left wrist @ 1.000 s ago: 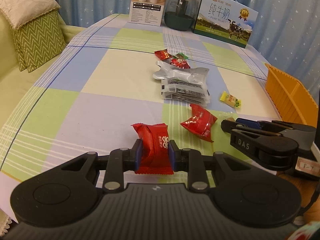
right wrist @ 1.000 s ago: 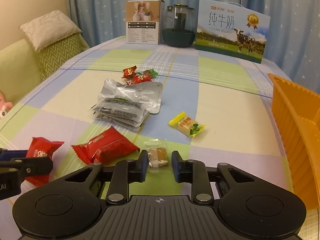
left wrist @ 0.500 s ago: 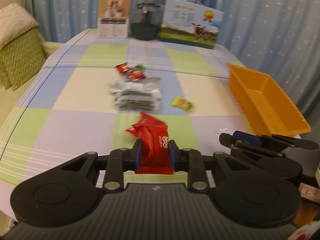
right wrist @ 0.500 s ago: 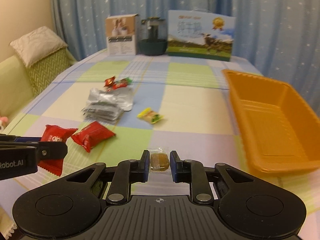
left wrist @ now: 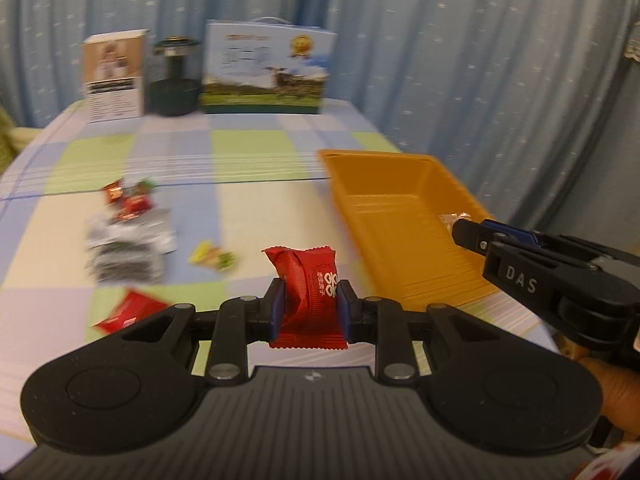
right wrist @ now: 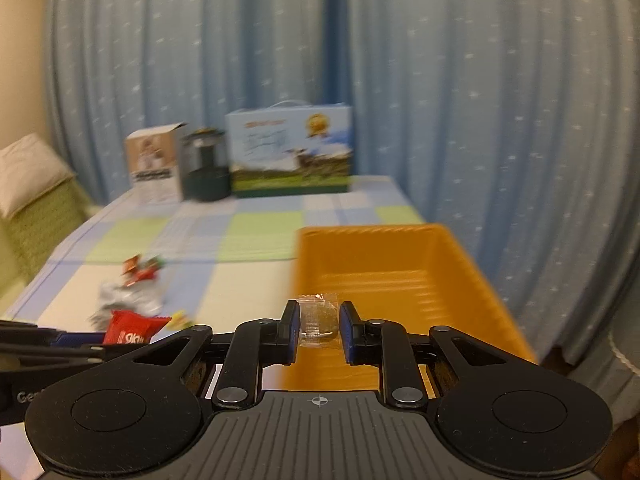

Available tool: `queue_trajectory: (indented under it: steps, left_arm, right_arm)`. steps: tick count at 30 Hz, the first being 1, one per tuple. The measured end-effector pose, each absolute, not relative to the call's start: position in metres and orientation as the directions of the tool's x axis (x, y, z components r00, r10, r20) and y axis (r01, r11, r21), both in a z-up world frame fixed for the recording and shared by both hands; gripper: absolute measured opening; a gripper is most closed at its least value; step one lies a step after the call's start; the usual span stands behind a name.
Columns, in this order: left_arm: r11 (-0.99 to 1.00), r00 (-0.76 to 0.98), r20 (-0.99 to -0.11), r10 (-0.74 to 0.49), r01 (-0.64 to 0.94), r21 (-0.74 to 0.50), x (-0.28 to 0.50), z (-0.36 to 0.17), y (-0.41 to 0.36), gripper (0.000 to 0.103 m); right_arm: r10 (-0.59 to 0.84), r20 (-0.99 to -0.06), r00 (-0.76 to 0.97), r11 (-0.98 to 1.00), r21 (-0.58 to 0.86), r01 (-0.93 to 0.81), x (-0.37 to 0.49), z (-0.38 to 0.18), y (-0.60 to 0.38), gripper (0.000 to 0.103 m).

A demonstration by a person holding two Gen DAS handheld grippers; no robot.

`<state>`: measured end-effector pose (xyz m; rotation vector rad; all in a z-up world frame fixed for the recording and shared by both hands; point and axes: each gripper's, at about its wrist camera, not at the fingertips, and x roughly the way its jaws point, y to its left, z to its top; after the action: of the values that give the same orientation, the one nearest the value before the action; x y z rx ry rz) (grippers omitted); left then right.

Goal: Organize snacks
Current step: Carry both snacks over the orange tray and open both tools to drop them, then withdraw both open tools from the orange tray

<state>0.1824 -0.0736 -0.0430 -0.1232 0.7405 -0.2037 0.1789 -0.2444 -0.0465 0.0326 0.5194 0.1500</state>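
My left gripper is shut on a red snack packet and holds it above the table, left of the orange tray. My right gripper is shut on a small clear-wrapped brown candy, held over the near end of the orange tray. The right gripper also shows in the left wrist view, over the tray's right side. Another red packet, a yellow candy, a stack of silver sachets and small red candies lie on the checked tablecloth.
At the table's far end stand a white box, a dark jar and a milk carton box. Blue curtains hang behind and to the right. A green sofa with a cushion is at the left.
Both grippers have lifted and swung right toward the orange tray with their snacks. The right gripper now hangs over the tray; the left has risen above the table.
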Motion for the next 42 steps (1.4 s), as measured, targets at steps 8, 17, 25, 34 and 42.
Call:
queue_trajectory:
  steps: [8, 17, 25, 34, 42]
  left_arm:
    - [0.95, 0.697, -0.645, -0.312, 0.241, -0.2, 0.216, -0.045, -0.132, 0.024]
    - [0.941, 0.688, -0.644, -0.334, 0.286, -0.182, 0.245, -0.061, -0.163, 0.026]
    - [0.953, 0.694, -0.655, -0.299, 0.253, -0.167, 0.244, -0.065, -0.148, 0.033]
    - [0.959, 0.692, -0.664, -0.283, 0.214, -0.185, 0.227, -0.066, -0.129, 0.033]
    - [0.966, 0.706, -0.66, -0.257, 0.171, -0.193, 0.201, -0.062, -0.106, 0.045]
  right_arm:
    - [0.1, -0.506, 0.857, 0.993, 0.102, -0.056, 0.199, -0.048, -0.302, 0.022]
    - [0.091, -0.537, 0.839, 0.988, 0.152, -0.01, 0.214, -0.062, -0.33, 0.022]
    - [0.099, -0.548, 0.83, 0.983, 0.183, 0.003, 0.216, -0.067, -0.338, 0.022]
    - [0.174, -0.573, 0.801, 0.963, 0.269, -0.016, 0.229, -0.07, -0.337, 0.027]
    - [0.187, -0.572, 0.798, 0.94, 0.339, 0.023, 0.208, -0.06, -0.342, 0.071]
